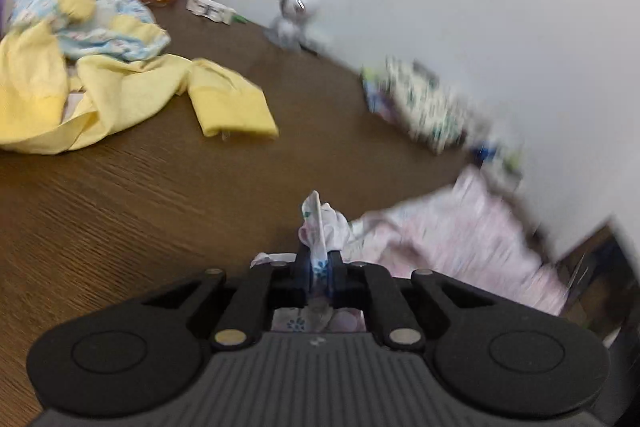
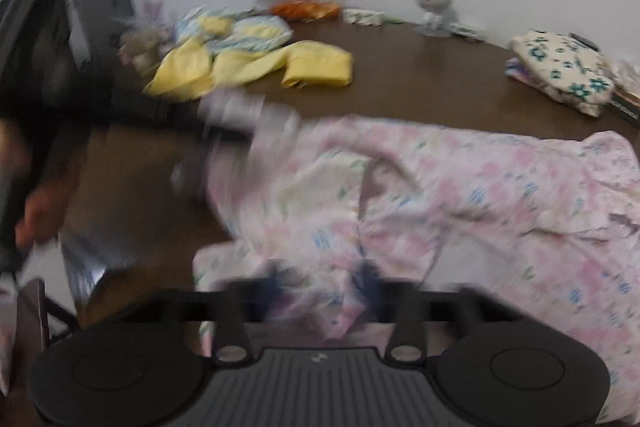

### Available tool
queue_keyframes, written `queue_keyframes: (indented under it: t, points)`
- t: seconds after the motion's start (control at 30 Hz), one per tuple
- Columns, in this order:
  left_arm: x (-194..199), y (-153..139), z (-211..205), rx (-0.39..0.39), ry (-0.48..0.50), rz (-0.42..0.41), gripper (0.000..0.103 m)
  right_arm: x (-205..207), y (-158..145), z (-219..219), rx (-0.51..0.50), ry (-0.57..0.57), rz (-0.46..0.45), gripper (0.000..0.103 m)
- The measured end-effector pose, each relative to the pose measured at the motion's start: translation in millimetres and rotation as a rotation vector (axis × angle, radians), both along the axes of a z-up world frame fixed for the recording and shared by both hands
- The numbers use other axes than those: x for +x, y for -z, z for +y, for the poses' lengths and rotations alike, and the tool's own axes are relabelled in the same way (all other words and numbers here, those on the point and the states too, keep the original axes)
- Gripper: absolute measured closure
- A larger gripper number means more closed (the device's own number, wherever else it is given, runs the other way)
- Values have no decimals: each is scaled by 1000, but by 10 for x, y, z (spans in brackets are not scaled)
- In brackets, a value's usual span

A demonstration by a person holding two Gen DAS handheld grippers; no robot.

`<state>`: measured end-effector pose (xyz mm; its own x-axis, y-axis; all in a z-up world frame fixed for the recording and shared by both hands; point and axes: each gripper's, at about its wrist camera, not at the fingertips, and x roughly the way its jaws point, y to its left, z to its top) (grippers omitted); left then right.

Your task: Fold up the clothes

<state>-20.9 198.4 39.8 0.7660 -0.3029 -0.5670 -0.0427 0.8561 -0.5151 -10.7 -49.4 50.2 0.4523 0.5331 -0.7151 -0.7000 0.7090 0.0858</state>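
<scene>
I have the left gripper (image 1: 319, 269) clamped on a bunched edge of the pink floral garment (image 2: 460, 187), which lies spread across the brown surface (image 1: 160, 195) — a pinch there lets me lift that edge for a fold. My right gripper (image 2: 324, 279) is blurred; cloth sits between its fingers and I judge it closed on the same garment. I count one yellow heap (image 2: 248, 63) at the far side, kept clear, and one folded floral stack (image 2: 564, 75) — done, I judge.
</scene>
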Motion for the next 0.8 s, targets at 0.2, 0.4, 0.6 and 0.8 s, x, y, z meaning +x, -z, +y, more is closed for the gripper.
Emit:
queue_keyframes:
  t: [0.2, 0.4, 0.6, 0.8]
  points:
    - [-328, 117, 27, -123, 22, 60, 95, -480, -285, -640, -76, -5, -133, 102]
    - [-790, 38, -180, 59, 78, 33, 53, -765, -238, -1448, -187, 149, -108, 98]
    - [-977, -8, -639, 153, 315, -36, 23, -1177, -401, -1814, 59, 134, -212, 39]
    - [-993, 168, -860, 252, 353, 47, 73, -1085, -102, -1730, -38, 208, -145, 61]
